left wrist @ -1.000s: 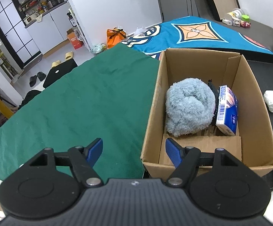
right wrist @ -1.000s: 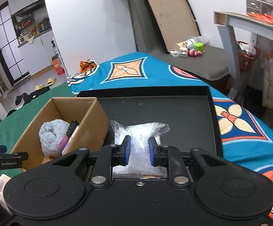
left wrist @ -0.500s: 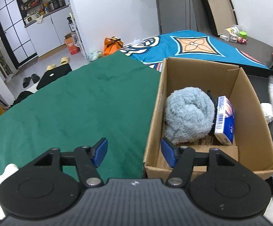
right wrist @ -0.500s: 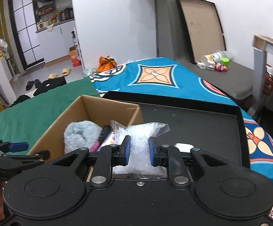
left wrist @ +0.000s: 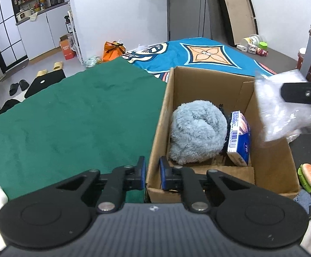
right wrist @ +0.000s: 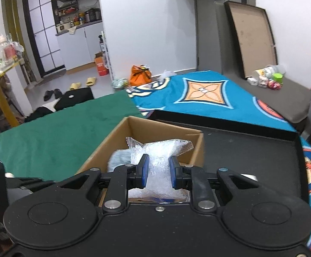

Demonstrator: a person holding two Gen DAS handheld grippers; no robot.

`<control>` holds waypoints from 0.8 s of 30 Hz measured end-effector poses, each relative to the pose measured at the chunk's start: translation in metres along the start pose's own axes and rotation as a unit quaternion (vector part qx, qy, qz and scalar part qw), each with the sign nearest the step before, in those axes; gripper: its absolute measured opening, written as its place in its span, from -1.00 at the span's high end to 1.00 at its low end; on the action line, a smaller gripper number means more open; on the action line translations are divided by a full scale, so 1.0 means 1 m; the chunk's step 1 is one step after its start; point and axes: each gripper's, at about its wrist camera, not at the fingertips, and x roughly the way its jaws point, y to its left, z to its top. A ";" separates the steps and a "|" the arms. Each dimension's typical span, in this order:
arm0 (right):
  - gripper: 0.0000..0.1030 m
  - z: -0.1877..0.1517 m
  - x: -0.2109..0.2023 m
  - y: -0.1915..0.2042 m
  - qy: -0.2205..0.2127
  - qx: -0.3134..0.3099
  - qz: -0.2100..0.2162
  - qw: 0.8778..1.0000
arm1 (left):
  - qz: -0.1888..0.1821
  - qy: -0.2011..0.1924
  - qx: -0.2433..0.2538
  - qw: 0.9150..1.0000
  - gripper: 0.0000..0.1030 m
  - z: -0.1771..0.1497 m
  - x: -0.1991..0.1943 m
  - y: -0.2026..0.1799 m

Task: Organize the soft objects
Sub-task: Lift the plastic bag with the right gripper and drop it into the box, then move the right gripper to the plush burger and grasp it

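Note:
An open cardboard box (left wrist: 271,160) stands between the green cloth and the black tray. Inside lie a fluffy grey-blue bundle (left wrist: 196,132) and a blue-and-white tissue pack (left wrist: 239,138). My left gripper (left wrist: 152,174) is shut on the box's near left wall. My right gripper (right wrist: 158,171) is shut on a clear bubble-wrap bag (right wrist: 158,160) and holds it over the box (right wrist: 155,129); the bag also shows in the left wrist view (left wrist: 284,109), above the box's right side.
A toy burger (left wrist: 308,176) and a blue cloth scrap (left wrist: 304,200) lie right of the box. The black tray (right wrist: 251,150) lies to the right, the green cloth (left wrist: 59,117) to the left, a blue patterned blanket (right wrist: 209,92) behind.
My left gripper closed onto the box's near left wall. My right gripper carried the bubble-wrap bag left from over the tray to above the box.

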 end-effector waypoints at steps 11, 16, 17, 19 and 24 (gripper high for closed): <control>0.04 0.001 -0.007 -0.002 0.010 0.044 0.045 0.998 | -0.009 0.004 -0.015 1.000 0.76 0.002 -0.003 0.006; -0.07 -0.007 -0.011 -0.015 0.019 0.054 0.019 0.998 | -0.002 0.004 -0.013 1.000 0.72 0.004 -0.003 0.005; -0.11 -0.008 -0.012 -0.017 0.019 0.053 0.015 0.998 | 0.000 0.004 -0.010 1.000 0.71 0.004 -0.003 0.004; -0.21 -0.012 -0.015 -0.019 0.019 0.050 0.005 0.999 | 0.005 0.007 -0.005 1.000 0.71 0.004 -0.004 0.003; -0.25 -0.023 -0.019 -0.022 0.018 0.041 -0.016 0.999 | 0.012 0.017 0.000 1.000 0.67 0.006 -0.005 0.002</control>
